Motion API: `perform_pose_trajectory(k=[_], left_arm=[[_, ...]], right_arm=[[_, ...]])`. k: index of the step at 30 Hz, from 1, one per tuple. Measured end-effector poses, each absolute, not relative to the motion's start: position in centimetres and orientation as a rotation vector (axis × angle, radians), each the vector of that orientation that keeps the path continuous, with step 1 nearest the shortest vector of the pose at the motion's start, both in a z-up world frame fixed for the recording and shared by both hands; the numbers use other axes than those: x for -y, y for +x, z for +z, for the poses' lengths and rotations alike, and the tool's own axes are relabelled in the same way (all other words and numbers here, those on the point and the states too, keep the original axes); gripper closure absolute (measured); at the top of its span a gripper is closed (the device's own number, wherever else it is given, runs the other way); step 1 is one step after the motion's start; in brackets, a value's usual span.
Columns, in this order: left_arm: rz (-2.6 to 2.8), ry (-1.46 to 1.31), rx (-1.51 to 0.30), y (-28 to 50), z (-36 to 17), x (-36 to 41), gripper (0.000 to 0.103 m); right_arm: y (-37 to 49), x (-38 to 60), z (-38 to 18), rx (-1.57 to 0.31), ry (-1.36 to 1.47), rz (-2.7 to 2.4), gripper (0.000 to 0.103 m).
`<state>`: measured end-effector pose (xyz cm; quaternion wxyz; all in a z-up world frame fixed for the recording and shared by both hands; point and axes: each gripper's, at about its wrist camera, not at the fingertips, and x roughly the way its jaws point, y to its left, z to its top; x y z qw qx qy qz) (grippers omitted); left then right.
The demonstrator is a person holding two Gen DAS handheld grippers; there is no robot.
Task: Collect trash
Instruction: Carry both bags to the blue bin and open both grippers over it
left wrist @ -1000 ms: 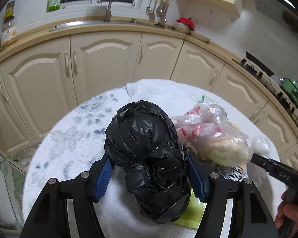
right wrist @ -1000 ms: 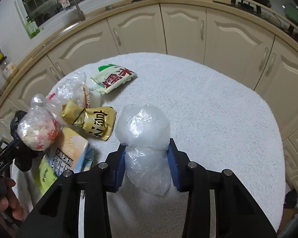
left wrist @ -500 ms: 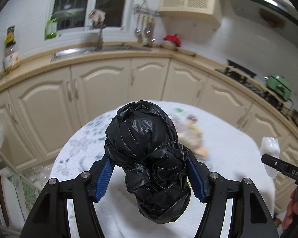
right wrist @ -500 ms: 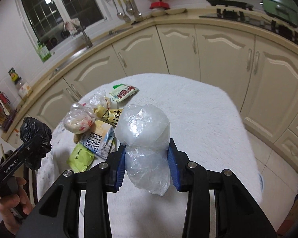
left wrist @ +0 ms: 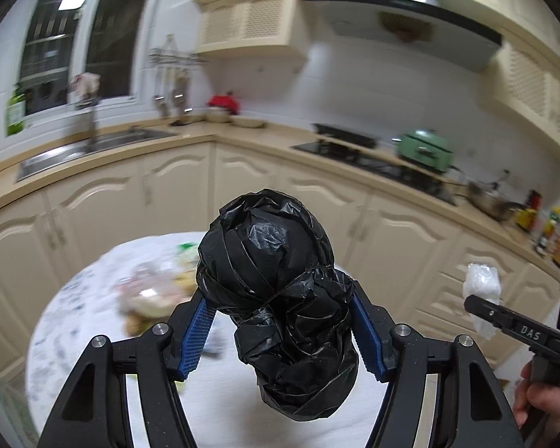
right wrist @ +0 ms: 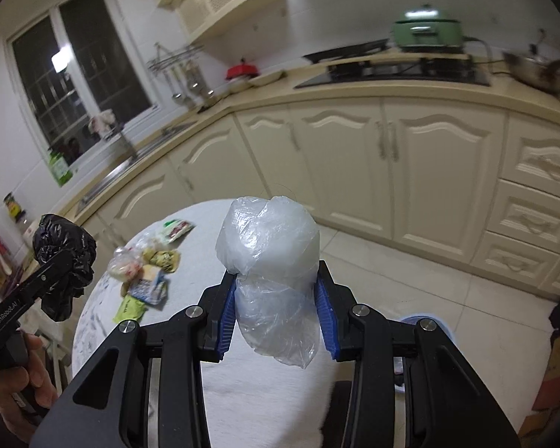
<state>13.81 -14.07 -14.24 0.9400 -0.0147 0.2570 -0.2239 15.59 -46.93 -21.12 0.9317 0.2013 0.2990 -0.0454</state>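
My left gripper (left wrist: 280, 330) is shut on a crumpled black plastic bag (left wrist: 276, 291) and holds it high above the round table (left wrist: 74, 328). The bag also shows in the right wrist view (right wrist: 64, 261). My right gripper (right wrist: 276, 317) is shut on a crumpled clear plastic bag (right wrist: 270, 257), also raised above the table (right wrist: 242, 392); it shows in the left wrist view (left wrist: 481, 291). Snack wrappers and a filled clear bag (right wrist: 145, 272) lie in a heap on the table's white cloth, blurred in the left wrist view (left wrist: 153, 291).
Cream kitchen cabinets (right wrist: 354, 156) curve behind the table, with a sink (left wrist: 93, 149), a hob (right wrist: 392, 71) and a green pot (right wrist: 425, 31) on the counter. A tiled floor (right wrist: 448, 310) lies right of the table. A blue-rimmed object (right wrist: 425, 323) sits low on the floor.
Both grippers have risen well above the table with their bags and tilted up towards the counter. The trash heap looks smaller and farther below. Both grips are unchanged.
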Motion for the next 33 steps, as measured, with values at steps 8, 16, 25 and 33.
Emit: perform_pose_trajectory(k=[8, 16, 25, 33], left_arm=[[-0.702, 0.042, -0.587, 16.4, -16.1, 22.2, 0.04], [-0.848, 0.143, -0.757, 19.8, -21.1, 31.3, 0.04], [-0.882, 0.242, -0.839, 24.9, -22.8, 40.5, 0.04], [-0.885, 0.398, -0.987, 30.9, -27.5, 53.2, 0.024]], right_arm=[[10.4, 55.8, -24.2, -0.636, 0.507, -0.323, 0.065], [10.3, 60.9, -28.7, -0.708, 0.593, -0.383, 0.065], [11.8, 64.7, -32.8, -0.762, 0.664, -0.388, 0.065], [14.9, 68.0, -39.7, -0.877, 0.773, -0.402, 0.043]])
